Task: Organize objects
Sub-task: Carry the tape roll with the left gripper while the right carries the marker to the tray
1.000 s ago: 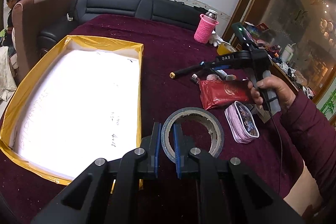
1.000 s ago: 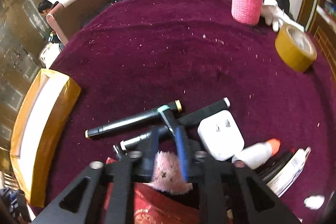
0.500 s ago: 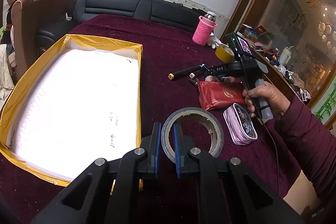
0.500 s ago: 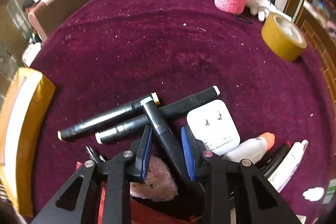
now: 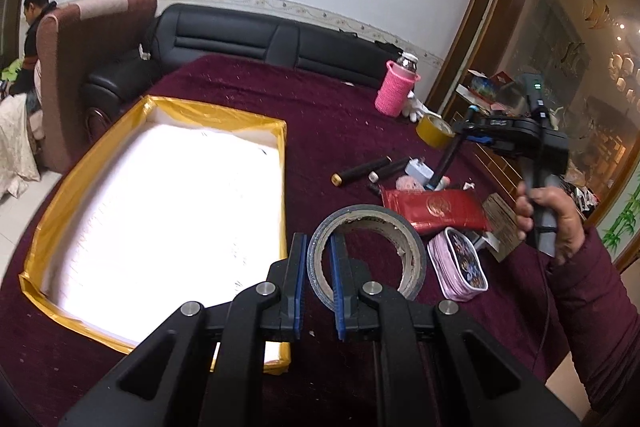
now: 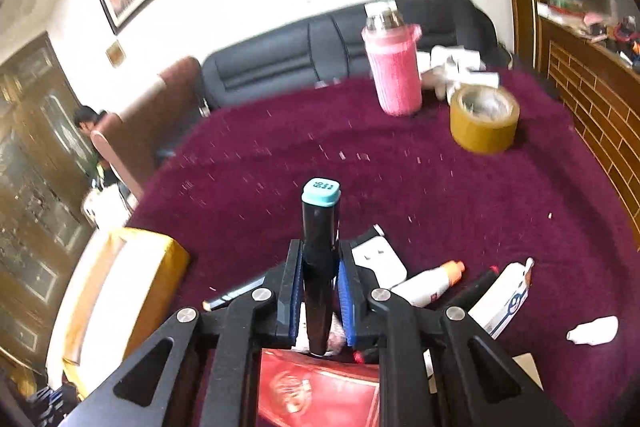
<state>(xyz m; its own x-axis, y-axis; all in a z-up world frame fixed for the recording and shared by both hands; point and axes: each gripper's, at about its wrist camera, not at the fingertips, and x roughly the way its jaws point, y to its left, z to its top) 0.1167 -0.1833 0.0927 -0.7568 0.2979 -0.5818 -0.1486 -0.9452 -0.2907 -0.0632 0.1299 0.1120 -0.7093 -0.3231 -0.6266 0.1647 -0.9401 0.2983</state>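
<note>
Foam fills the shallow tray with the yellow-taped rim (image 5: 282, 187) at the far left of the maroon tablecloth (image 5: 320, 115). Just to its right my left gripper (image 5: 318, 283) is clenched on the near wall of a grey tape roll (image 5: 366, 255), one pad inside the ring and one outside, the roll tilted up off the cloth. Right of the roll lie a pink patterned pouch (image 5: 460, 267) and a red packet (image 5: 434, 209), with two black markers (image 5: 362, 171) beyond them. Further right, my right hand (image 5: 550, 215) holds the right gripper (image 6: 319, 283), whose jaws are closing on a black marker with a teal cap (image 6: 320, 211), pads pressing its barrel as it stands upright, clear of the table. Behind it a pink knitted bottle (image 6: 394, 75) stands near a yellow tape roll (image 6: 484, 125), with a white plug (image 6: 380, 257) below the marker.
</note>
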